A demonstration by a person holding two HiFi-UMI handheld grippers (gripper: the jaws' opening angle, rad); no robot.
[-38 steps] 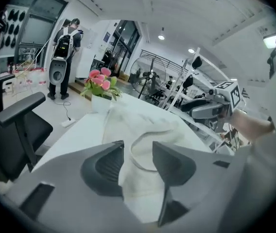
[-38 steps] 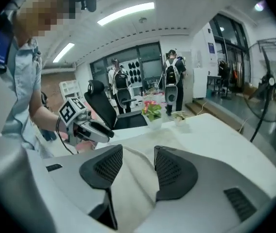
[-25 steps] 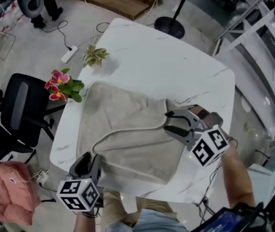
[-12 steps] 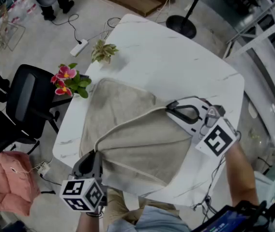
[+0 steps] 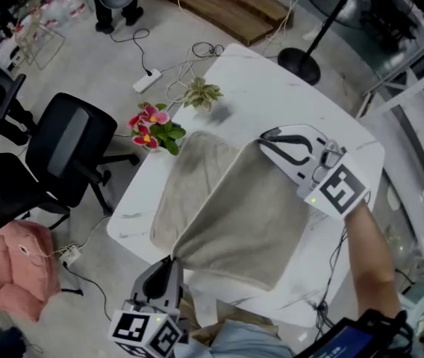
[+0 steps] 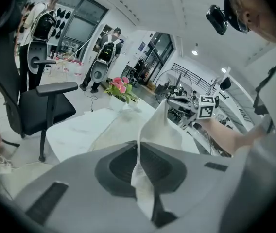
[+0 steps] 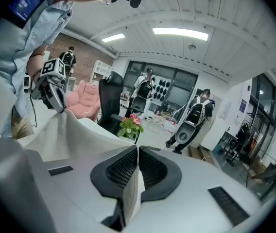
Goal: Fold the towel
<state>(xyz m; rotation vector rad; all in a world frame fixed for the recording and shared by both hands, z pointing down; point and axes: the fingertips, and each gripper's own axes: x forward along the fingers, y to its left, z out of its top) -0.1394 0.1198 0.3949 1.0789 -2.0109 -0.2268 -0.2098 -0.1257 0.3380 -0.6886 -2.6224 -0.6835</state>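
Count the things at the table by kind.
towel: 1
plants: 2 (pink-flowered plant, small green plant)
hand-held grippers: 2 (left hand-held gripper, right hand-held gripper, both shut on the towel)
total: 5

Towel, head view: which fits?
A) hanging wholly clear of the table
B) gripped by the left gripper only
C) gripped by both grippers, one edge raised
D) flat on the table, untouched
C: the left gripper and the right gripper are each shut on a corner of the towel, that edge raised while the rest lies on the table.
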